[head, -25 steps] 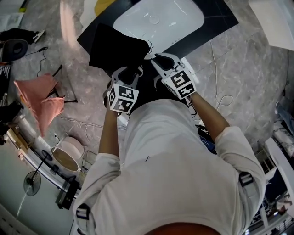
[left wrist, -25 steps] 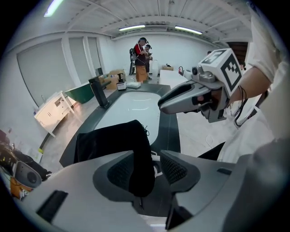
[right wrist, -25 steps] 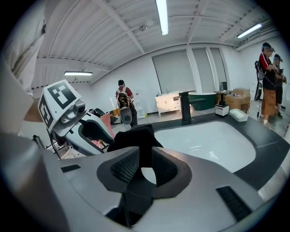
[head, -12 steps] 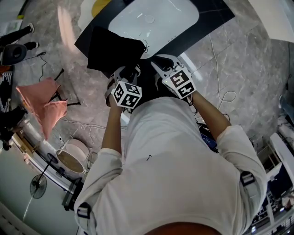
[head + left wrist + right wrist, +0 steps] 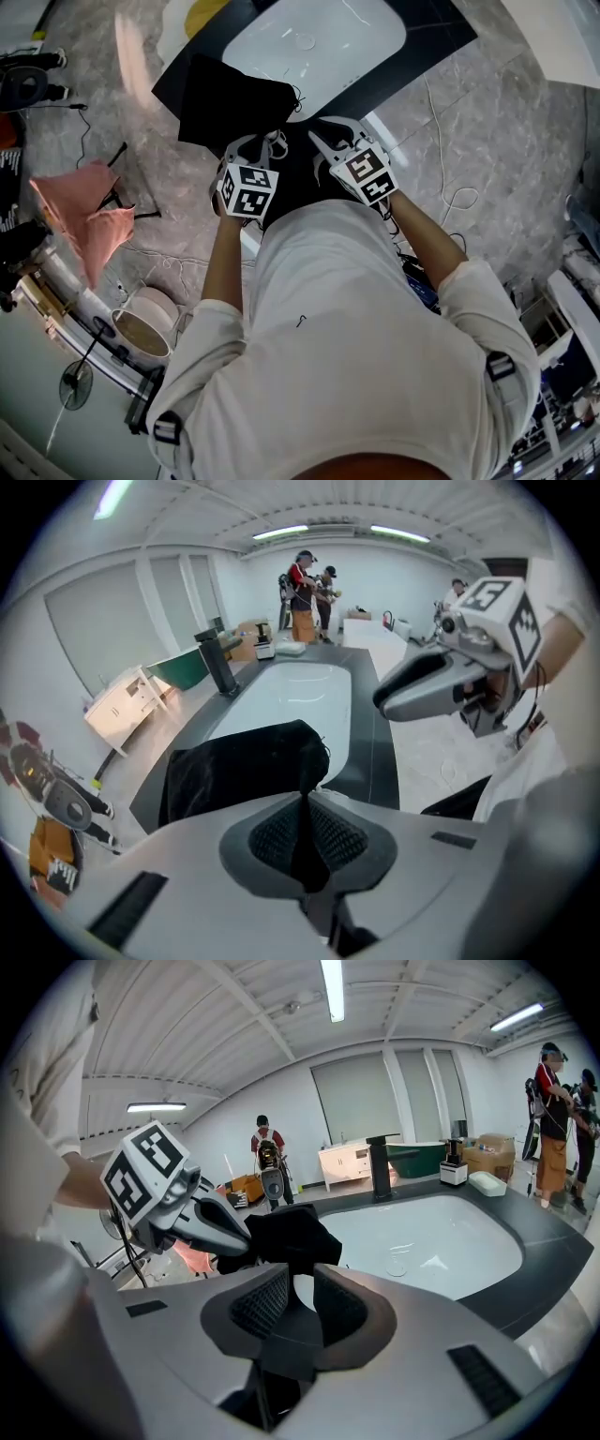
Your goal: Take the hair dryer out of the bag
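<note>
A black cloth bag (image 5: 230, 103) lies on the dark counter beside a white basin. My left gripper (image 5: 265, 142) is at the bag's near edge. Its jaws have just been closing, and in the left gripper view they (image 5: 307, 799) pinch a fold of the black bag (image 5: 234, 766). My right gripper (image 5: 319, 127) holds the same edge a little to the right. Its jaws (image 5: 298, 1279) grip a bunch of the black cloth (image 5: 295, 1227), with a narrow gap showing beside it. No hair dryer shows; the bag's inside is hidden.
The white basin (image 5: 319, 47) is sunk in the dark counter (image 5: 441, 37), with a black tap (image 5: 378, 1166) at its far side. On the marble floor are a pink cloth on a stand (image 5: 84, 211), a round bucket (image 5: 141, 323) and cables (image 5: 450, 202). People (image 5: 309, 583) stand far off.
The left gripper's jaws have closed onto the bag's near edge. Both hands stay almost where they were, and the right gripper keeps its hold.
</note>
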`<move>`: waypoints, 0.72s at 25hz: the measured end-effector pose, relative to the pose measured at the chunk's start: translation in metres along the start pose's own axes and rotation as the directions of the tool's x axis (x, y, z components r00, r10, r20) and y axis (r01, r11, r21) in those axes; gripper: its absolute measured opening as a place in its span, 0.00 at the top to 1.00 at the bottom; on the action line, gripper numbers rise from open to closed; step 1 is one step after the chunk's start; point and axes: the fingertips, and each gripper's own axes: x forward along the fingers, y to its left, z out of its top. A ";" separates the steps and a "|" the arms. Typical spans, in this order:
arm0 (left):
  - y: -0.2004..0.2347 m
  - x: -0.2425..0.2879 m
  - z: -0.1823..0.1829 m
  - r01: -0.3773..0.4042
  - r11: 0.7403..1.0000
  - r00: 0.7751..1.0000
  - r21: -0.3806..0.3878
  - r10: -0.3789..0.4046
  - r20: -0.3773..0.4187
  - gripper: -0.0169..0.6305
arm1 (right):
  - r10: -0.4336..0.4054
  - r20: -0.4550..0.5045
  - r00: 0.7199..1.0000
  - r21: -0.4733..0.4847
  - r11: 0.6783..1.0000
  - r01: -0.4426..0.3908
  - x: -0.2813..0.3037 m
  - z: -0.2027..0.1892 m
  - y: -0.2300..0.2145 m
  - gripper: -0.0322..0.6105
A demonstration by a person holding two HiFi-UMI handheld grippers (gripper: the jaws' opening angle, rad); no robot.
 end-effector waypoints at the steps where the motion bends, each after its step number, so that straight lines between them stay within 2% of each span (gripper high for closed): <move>1: 0.005 -0.002 0.002 0.002 1.000 1.000 -0.027 -0.001 0.017 0.92 | -0.004 0.000 1.000 -0.002 1.000 0.004 0.001 0.001 0.000 0.82; 9: 0.042 -0.012 0.007 0.009 0.992 0.997 -0.128 0.001 0.080 0.92 | 0.005 -0.007 1.000 -0.015 1.000 -0.006 0.018 0.009 0.017 0.82; 14: 0.067 -0.020 0.014 0.067 0.966 0.987 -0.250 -0.028 0.157 0.92 | 0.013 -0.026 1.000 -0.034 0.999 -0.014 0.031 0.015 0.030 0.82; 18: 0.089 -0.022 0.012 0.074 0.961 0.984 -0.267 -0.026 0.178 0.92 | 0.033 -0.052 0.998 -0.047 0.998 -0.035 0.047 0.017 0.044 0.81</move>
